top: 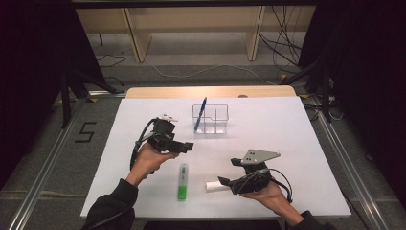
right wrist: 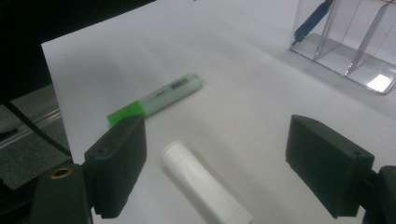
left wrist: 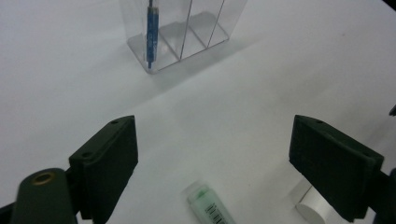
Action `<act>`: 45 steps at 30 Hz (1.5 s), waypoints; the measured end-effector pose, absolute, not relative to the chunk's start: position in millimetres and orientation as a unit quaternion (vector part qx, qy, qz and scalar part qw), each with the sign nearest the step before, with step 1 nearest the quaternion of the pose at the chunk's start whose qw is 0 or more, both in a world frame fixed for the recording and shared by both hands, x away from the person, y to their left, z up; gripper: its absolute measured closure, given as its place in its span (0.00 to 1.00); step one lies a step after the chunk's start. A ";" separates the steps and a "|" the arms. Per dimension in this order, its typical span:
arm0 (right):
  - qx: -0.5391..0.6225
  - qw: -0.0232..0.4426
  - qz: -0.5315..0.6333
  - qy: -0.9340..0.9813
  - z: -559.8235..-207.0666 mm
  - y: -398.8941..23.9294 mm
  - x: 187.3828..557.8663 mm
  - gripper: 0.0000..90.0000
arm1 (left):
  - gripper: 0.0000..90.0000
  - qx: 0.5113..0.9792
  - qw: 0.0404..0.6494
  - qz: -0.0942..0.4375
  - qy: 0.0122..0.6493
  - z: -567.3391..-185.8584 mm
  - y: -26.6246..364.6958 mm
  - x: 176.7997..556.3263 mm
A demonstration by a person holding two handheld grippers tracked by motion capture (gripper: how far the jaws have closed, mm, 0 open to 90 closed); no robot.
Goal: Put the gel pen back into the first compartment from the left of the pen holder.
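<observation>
A green highlighter (top: 183, 181) lies on the white table (top: 287, 129), near the front. To its right lies a white cylinder (top: 212, 186). My left gripper (top: 179, 139) hovers above and behind the highlighter, its jaws open and empty. In the left gripper view (left wrist: 212, 135) the highlighter's end (left wrist: 210, 208) shows below the jaws. My right gripper (top: 230, 171) is open at the front right. In the right gripper view (right wrist: 215, 130) the white cylinder (right wrist: 205, 186) lies on the table between the jaws, untouched, with the highlighter (right wrist: 156, 100) beyond it.
A clear divided organiser (top: 215, 125) stands at the table's back middle, with a blue pen (top: 201, 114) upright in its left compartment. It also appears ahead of the left gripper, organiser (left wrist: 205, 35) and pen (left wrist: 151, 32). Cables and shelving lie beyond the table.
</observation>
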State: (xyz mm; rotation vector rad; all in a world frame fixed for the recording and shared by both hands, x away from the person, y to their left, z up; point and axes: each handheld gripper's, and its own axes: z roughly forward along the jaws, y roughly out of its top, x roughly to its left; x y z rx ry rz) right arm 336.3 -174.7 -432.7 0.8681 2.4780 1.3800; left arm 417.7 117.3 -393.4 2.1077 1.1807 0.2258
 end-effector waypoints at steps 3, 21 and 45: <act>0.289 0.088 0.465 0.832 -433.1 -174.0 336.5 0.24 | 0.16 0.820 0.337 0.080 0.455 -399.2 116.2 414.5; 0.290 0.088 0.461 0.834 -434.7 -175.2 337.0 0.24 | 0.16 0.832 0.304 0.064 0.460 -418.5 114.4 397.2; 0.289 0.088 0.460 0.835 -435.9 -174.7 337.9 0.24 | 0.17 0.851 0.260 0.049 0.454 -442.1 111.3 379.0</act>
